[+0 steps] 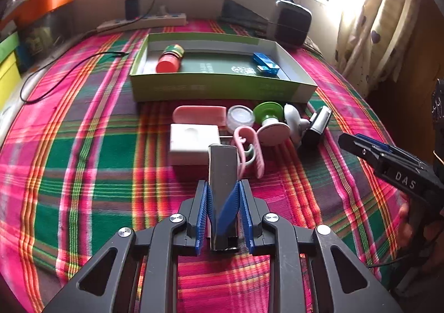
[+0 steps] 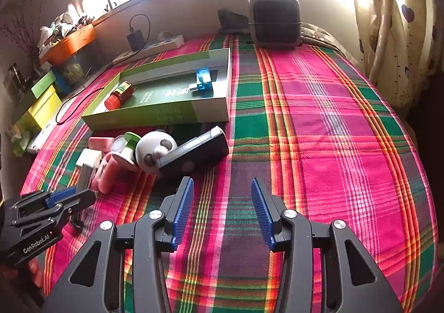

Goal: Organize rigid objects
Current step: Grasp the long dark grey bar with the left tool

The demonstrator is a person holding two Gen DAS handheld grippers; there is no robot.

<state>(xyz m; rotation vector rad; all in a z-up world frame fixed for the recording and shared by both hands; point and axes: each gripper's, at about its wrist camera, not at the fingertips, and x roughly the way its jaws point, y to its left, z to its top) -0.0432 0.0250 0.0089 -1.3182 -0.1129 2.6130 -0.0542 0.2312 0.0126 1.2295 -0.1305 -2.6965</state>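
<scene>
My left gripper (image 1: 222,185) is shut on a dark, glossy rectangular block (image 1: 223,166), its blue pads pressing both long sides just above the plaid cloth. Just beyond it lies a pile: a white square box (image 1: 191,141), a pink clip (image 1: 249,152), a pink case (image 1: 199,114), a clear round jar (image 1: 240,117), a green-and-pink spool (image 1: 270,124), a white panda toy (image 2: 155,155) and a black device (image 2: 194,155). Behind the pile, a green box (image 1: 222,88) holds a red-capped bottle (image 1: 169,60) and a blue item (image 1: 265,62). My right gripper (image 2: 222,185) hovers open over bare cloth, holding nothing.
At the back wall are a power strip (image 1: 144,23) with a plugged charger and a black boxy appliance (image 2: 274,19). A black cable (image 1: 63,77) loops on the cloth at left. Coloured boxes stand at the far left, and a curtain (image 2: 396,35) hangs at right.
</scene>
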